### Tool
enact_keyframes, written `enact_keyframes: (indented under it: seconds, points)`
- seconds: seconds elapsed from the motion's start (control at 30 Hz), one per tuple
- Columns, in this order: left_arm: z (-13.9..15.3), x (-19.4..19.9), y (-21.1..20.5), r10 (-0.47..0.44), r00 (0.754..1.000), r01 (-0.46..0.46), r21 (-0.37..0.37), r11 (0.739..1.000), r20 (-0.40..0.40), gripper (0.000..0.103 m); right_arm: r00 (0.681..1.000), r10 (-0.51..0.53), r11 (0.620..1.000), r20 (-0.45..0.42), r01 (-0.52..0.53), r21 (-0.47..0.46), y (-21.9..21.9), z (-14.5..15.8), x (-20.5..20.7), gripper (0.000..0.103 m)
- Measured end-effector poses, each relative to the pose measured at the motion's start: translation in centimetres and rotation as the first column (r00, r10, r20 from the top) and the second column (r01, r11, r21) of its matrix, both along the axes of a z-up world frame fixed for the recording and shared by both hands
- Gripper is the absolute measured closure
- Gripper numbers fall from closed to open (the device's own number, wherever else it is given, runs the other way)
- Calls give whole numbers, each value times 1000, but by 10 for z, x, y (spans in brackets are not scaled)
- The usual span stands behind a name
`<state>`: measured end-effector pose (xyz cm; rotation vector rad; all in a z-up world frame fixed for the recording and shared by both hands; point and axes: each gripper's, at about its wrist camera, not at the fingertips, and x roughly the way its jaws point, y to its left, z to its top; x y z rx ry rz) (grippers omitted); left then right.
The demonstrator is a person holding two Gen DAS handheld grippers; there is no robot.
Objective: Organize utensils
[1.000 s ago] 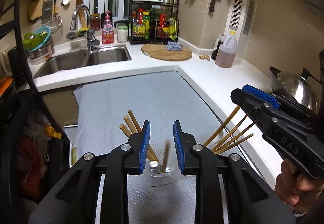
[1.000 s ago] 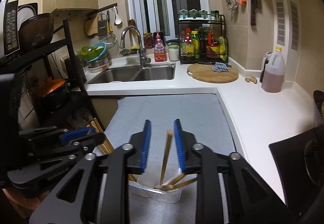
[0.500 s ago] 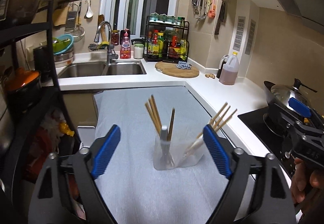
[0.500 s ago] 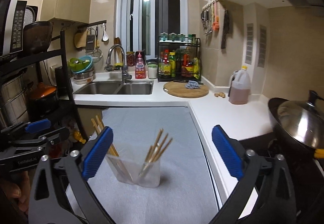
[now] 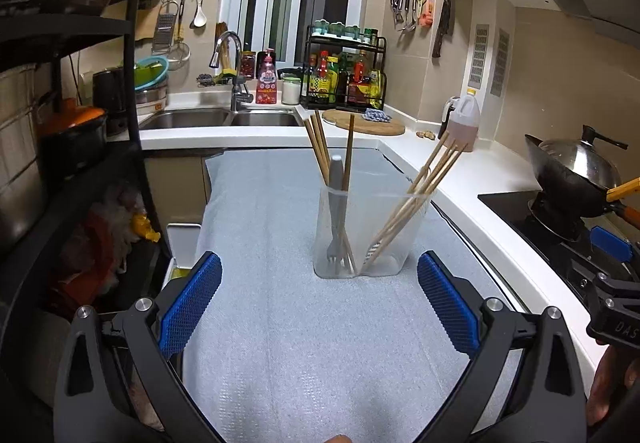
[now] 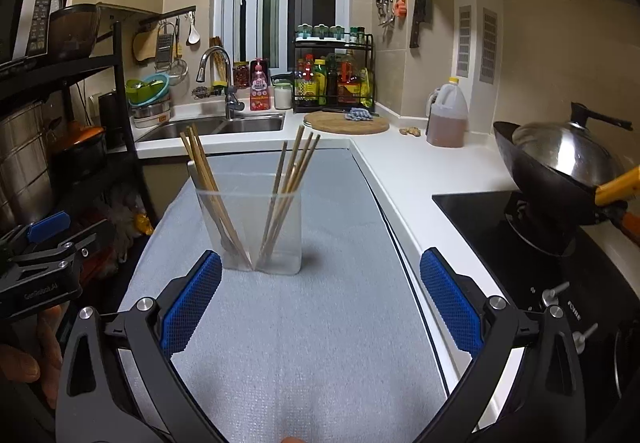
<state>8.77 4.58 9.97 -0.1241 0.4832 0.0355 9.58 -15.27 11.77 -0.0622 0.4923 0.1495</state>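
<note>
Left wrist view: the left gripper is spread wide and empty, just short of the holder on the mat. Chopsticks and a fork stand inside the holder. The right gripper also gapes empty near the holder
</note>
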Motion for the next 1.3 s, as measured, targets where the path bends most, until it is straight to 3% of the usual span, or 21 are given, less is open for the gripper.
enact_keyframes:
  seconds: [0.2,0.37,1.3]
  points:
    - [-15,3,-2,5,1000,-5,42,999,-2,8,1000,-19,1000,-10,19,-17,4,-12,3,5]
    - [-23,6,9,-9,999,9,-1,1000,-34,8,999,-36,999,-1,36,-15,14,-14,9,5]
    - [-21,-4,11,-3,1000,3,0,1000,0,8,999,-32,999,-6,32,-35,25,-10,7,5]
